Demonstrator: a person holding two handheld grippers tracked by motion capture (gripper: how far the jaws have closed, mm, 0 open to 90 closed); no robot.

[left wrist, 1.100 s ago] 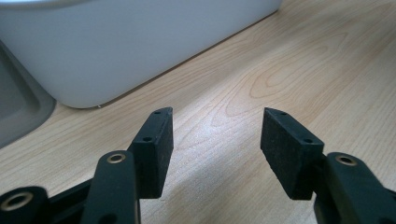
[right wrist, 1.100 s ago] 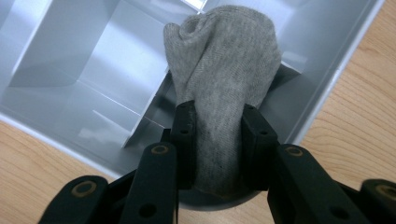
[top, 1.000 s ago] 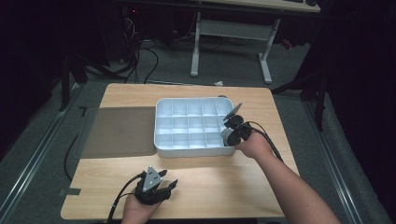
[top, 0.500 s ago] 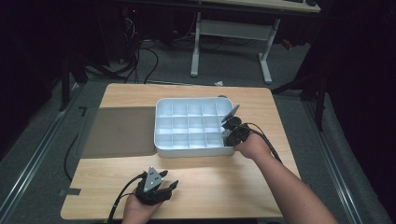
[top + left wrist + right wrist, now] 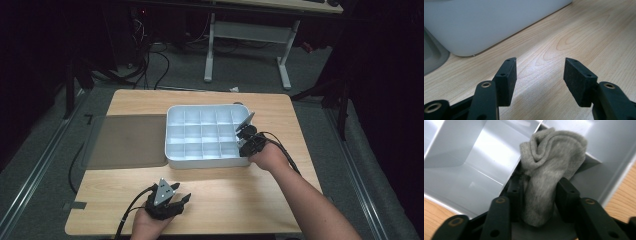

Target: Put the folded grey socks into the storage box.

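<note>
My right gripper [image 5: 537, 192] has just been opening around the grey sock [image 5: 549, 170], lower centre of frame, over the divided tray [image 5: 175, 162]; my left gripper [image 5: 539, 75] gapes empty.

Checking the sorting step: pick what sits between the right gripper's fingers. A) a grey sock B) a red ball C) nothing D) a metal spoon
A: in the right gripper view a rolled grey sock stands between the right gripper's fingers, over the white divided tray.
</note>
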